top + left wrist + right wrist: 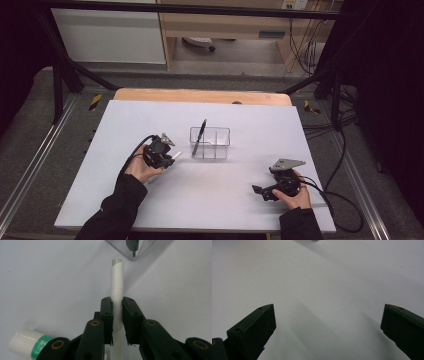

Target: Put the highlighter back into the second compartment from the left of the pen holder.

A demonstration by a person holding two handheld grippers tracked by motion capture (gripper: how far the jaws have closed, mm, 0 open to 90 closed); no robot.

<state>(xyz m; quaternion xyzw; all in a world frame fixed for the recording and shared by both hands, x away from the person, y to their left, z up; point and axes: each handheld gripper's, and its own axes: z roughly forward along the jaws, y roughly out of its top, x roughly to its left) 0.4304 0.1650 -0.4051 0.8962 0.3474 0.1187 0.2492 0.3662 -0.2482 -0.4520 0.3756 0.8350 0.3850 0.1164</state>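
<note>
My left gripper point(169, 159) point(117, 312) is shut on a white marker point(117, 282) point(176, 155), which sticks out past the jaws toward a clear plastic box point(210, 143) point(146, 247). The marker's tip stops just short of the box's near corner. A black pen point(199, 136) point(132, 245) stands tilted in the box's left compartment. Right of the box and nearer the front edge, my right gripper point(258, 192) point(328, 322) stands open above bare table, with nothing between its jaws.
A second white marker with a green label point(28, 346) lies on the white table board point(250, 125) beside my left gripper's jaws. The board sits on a wooden table point(200, 95). Black frame posts and cables flank the table.
</note>
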